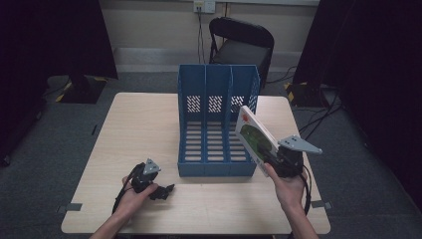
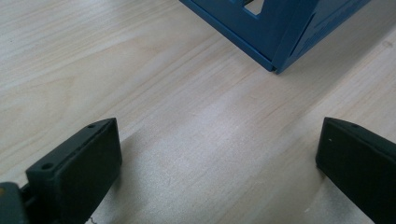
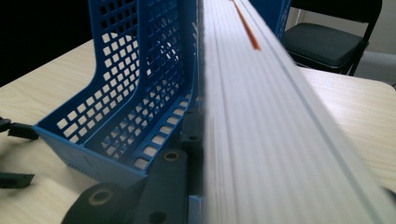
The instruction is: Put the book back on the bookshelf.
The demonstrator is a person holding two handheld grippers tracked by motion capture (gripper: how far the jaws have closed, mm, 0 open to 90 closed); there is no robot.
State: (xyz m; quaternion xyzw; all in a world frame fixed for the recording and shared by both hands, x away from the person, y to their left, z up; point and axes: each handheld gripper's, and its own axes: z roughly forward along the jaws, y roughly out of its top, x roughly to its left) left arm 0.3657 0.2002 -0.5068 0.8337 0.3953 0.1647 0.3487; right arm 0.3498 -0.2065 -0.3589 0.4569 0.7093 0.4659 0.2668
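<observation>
1. Book clamped in my right gripper, tilted, just right of the blue file rack, above the table
2. Left gripper resting low, jaws spread, empty
3. Step, I judge: carrying book toward rack
4. Next: stand it upright, align with rightmost slot, lower in

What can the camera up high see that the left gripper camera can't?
High view alone: the book clamped in the right gripper, the black chair, both hands, and all three slots of the blue file rack. Left gripper view alone: a close look at its own wide-apart jaws above bare wood. Both share the table and the rack's corner.
</observation>
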